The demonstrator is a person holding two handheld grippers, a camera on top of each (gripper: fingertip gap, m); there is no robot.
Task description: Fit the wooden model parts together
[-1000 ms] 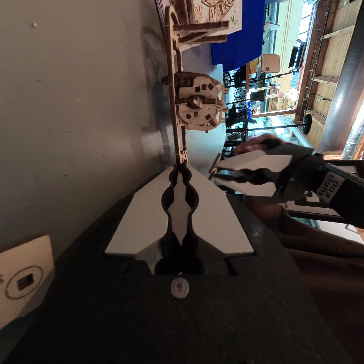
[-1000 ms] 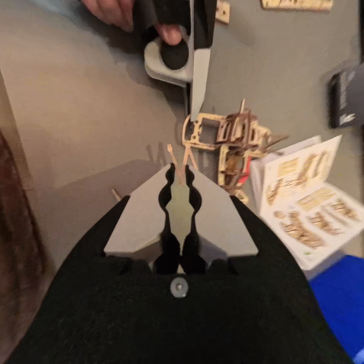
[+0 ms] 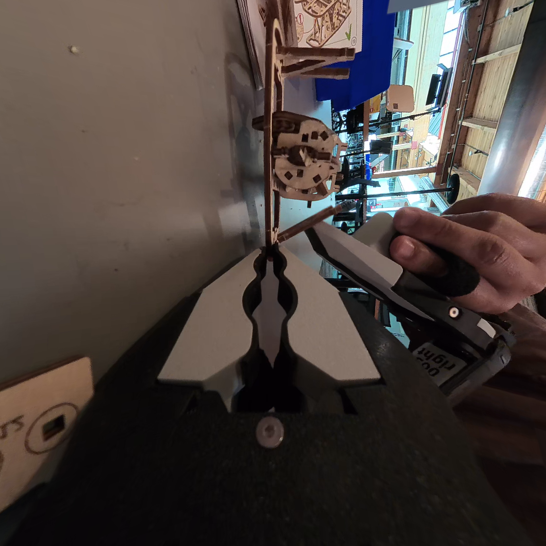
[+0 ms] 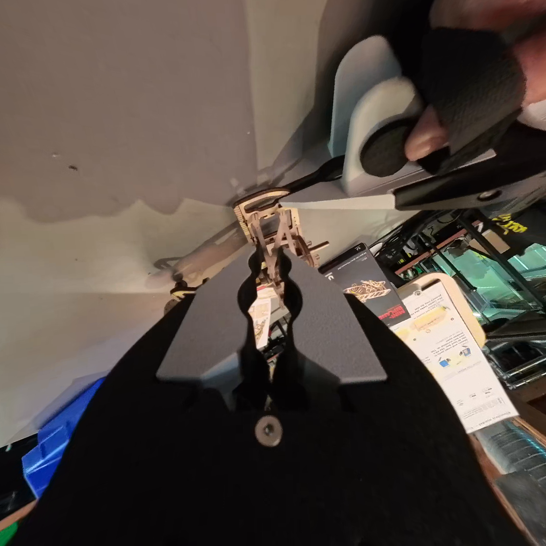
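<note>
The wooden model [image 3: 301,159], a flat frame with a round gear block, stands on edge against the grey table. My left gripper [image 3: 270,251] is shut on the frame's near end. My right gripper [image 3: 311,232] comes in from the right, shut on a thin wooden part [image 3: 307,226] whose far end touches the frame just above my left fingertips. In the right wrist view my right gripper [image 4: 270,254] pinches this forked strut [image 4: 269,236] and holds it against the model [image 4: 266,209]. The left gripper [image 4: 283,201] grips the model's frame from the upper right.
An instruction booklet [image 3: 325,23] and a blue bin [image 3: 354,74] lie beyond the model. A wooden parts sheet [image 3: 38,413] lies at the near left. A black box [image 4: 369,289] and a white leaflet [image 4: 443,339] are at the right. A hand [image 3: 472,251] holds the right gripper. Less than 4 cm separates the two grippers' tips.
My right gripper has moved in to the model with the thin part, which now touches the frame by my left fingertips. My left gripper still holds the frame.
</note>
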